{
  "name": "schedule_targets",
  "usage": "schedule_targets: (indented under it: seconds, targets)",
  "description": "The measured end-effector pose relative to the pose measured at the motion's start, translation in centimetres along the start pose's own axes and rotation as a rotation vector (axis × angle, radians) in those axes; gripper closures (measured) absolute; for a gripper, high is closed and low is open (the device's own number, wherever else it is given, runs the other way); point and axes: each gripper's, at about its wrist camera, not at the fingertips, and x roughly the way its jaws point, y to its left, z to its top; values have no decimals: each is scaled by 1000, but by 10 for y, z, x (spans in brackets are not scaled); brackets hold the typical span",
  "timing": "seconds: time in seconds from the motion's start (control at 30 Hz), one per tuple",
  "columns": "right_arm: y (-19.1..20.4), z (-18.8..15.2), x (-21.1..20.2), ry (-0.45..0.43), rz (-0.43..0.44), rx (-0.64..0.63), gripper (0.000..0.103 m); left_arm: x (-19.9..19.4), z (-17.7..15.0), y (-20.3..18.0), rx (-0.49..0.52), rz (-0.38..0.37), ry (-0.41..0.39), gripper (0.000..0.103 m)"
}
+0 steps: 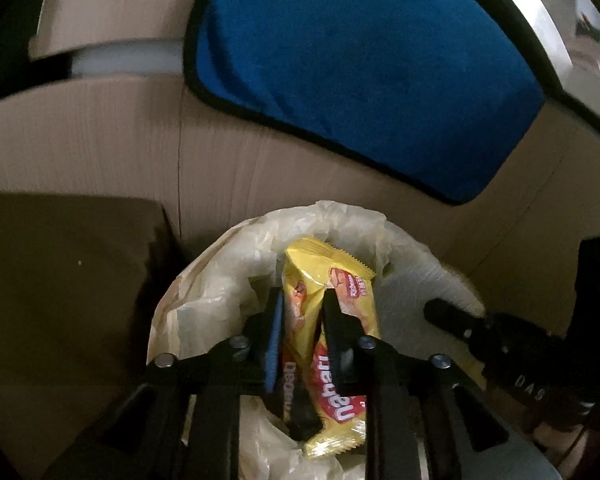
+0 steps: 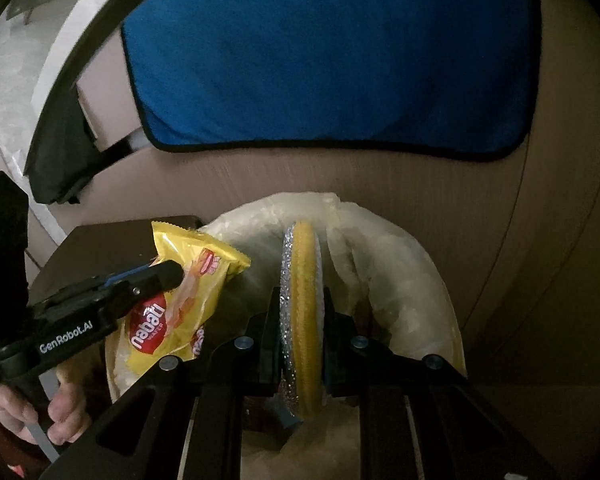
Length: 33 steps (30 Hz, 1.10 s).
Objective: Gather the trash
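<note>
Gripping, left gripper: both fingers were clamped across the middle of a yellow wafer packet, which stood on end between them, upper crimped edge forward, lower end trailing below the jaws. The packet hung directly over the mouth of a pale plastic bag.

Gripping, right gripper: fingers were closed on a round yellow sponge with a glittery silver backing, held edge-on, also just above the bag. In the right view the left gripper and its packet sat close beside the sponge, the two loads near but apart.

Handling, packet: judged light, thin and crinkly, with a slick film surface; likely to slide if pinched loosely, so a hold across the flat middle, as here, looked sound. A crimped end would be the alternative hold.

Handling, sponge: judged light, soft and springy; the pinch across its faces appeared secure, and the scouring side probably gave extra friction.

Surroundings: the bag rested against a cardboard wall. A blue cloth with black edging hung over the cardboard behind it. A dark box stood beside the bag on the left.

Status, judged: both items seemed ready to be dropped in.
</note>
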Motion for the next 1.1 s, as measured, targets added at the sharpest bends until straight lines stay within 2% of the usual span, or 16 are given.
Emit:
schedule_targets:
  seconds: [0.03,0.1,0.17,0.27,0.37,0.47,0.57,0.67,0.77,0.93,1.1]
  targets:
    - [-1,-1,0,3,-4,12,84,-1,0,1,-7,-3,3,73]
    - [-3,-1,-2,0,-5,29,71,-3,2,3,-10,-9,10,64]
    - [-1,-1,-4,0,-16,29,66,-6,2,3,-17,-16,19,59]
    - [3,0,-11,-9,-31,20,65,-16,3,9,-47,-19,25,59]
    - [10,0,-26,-28,-48,14,65,-36,-2,12,-47,17,1,58]
    - [18,-2,-40,-36,-52,10,57,-63,-13,13,-35,75,-33,57]
    - [29,-8,-56,-25,-37,19,55,-101,-32,8,-12,182,-88,57]
    - [45,-23,-86,-91,6,18,55,-150,-56,-1,13,252,-164,57]
    - [67,-39,-115,-140,-36,-24,55,-193,-78,-13,47,312,-215,57]
    - [119,-77,-170,-193,-99,-144,55,-253,-119,-30,137,328,-255,57]
    - [155,-119,-212,-196,-113,-159,55,-285,-157,-32,134,348,-200,57]
